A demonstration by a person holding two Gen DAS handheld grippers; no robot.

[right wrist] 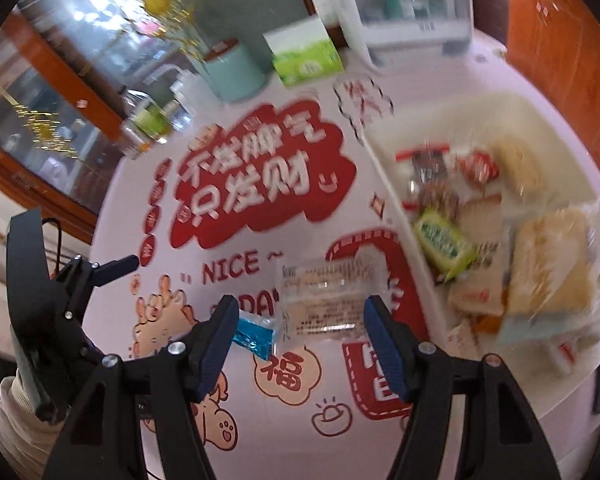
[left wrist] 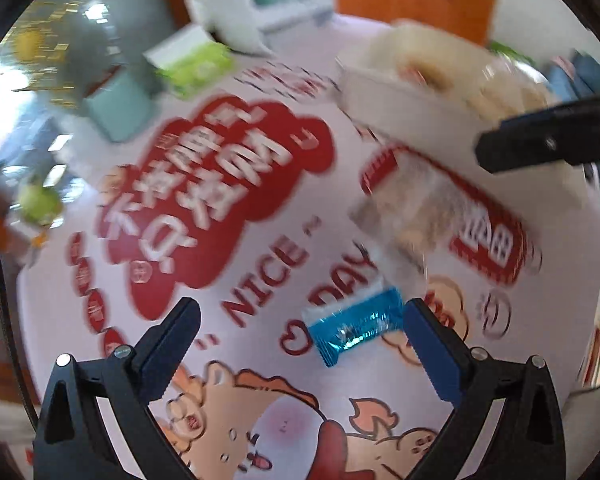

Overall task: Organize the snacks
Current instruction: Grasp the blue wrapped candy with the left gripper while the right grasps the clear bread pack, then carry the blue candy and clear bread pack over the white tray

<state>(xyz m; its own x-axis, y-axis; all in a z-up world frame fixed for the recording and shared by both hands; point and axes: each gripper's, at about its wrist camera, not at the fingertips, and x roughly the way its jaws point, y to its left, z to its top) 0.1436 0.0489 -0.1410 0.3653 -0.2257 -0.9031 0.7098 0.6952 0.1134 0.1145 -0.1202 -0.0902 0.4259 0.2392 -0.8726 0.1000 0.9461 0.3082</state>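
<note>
Snacks lie on a printed worktop (right wrist: pixel 260 420) covered in red cartoon lettering. The right claw (right wrist: pixel 300 336) is spread wide, holding nothing, and a clear-wrapped pastry packet (right wrist: pixel 324 300) sits flat between its fingertips, touching neither blue pad as far as the blur allows. Just beside the packet's left edge lies a small blue foil candy (right wrist: pixel 254 338), partly hidden behind the right claw's left finger (right wrist: pixel 216 344).

In the left wrist view the left claw (left wrist: pixel 300 328) is also wide open and empty. The blue foil candy (left wrist: pixel 354 326) lies between its fingertips, close against the right pad (left wrist: pixel 432 352), and the pastry packet (left wrist: pixel 404 216) lies farther ahead, blurred.

To the right stands a white tray (right wrist: pixel 392 196) heaped with wrapped snacks, among them a green-wrapped sweet (right wrist: pixel 444 242) and a large bread packet (right wrist: pixel 552 264). Its near wall runs just beside the pastry packet. At the back of the worktop stand a teal container (right wrist: pixel 234 70) and a green-and-white box (right wrist: pixel 304 56).

Only the right wrist view shows the tray's contents and the left claw's body (right wrist: pixel 48 300) with a gloved wrist at the left edge; the left wrist view shows the tray's (left wrist: pixel 392 108) outer wall and a black finger (left wrist: pixel 540 140) of the right claw reaching in from the right.
</note>
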